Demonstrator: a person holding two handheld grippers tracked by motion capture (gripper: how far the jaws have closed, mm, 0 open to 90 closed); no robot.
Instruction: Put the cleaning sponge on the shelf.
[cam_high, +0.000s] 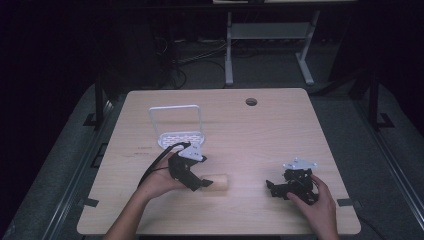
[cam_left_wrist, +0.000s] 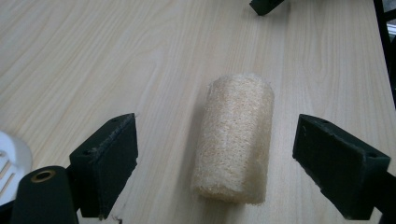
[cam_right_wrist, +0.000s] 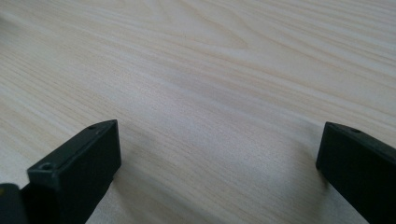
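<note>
Both hands sit near: the left gripper (cam_left_wrist: 215, 158) spreads its jaws around, not touching, the loofah roll (cam_left_wrist: 236, 137) lying on the table (cam_high: 260, 135), while the right gripper (cam_right_wrist: 219, 163) gapes over bare wood

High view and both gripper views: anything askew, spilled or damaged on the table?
Nothing stands out. The loofah roll lies on its side between the open left gripper, intact. The white rack stands upright; the right gripper is open over bare table.
</note>
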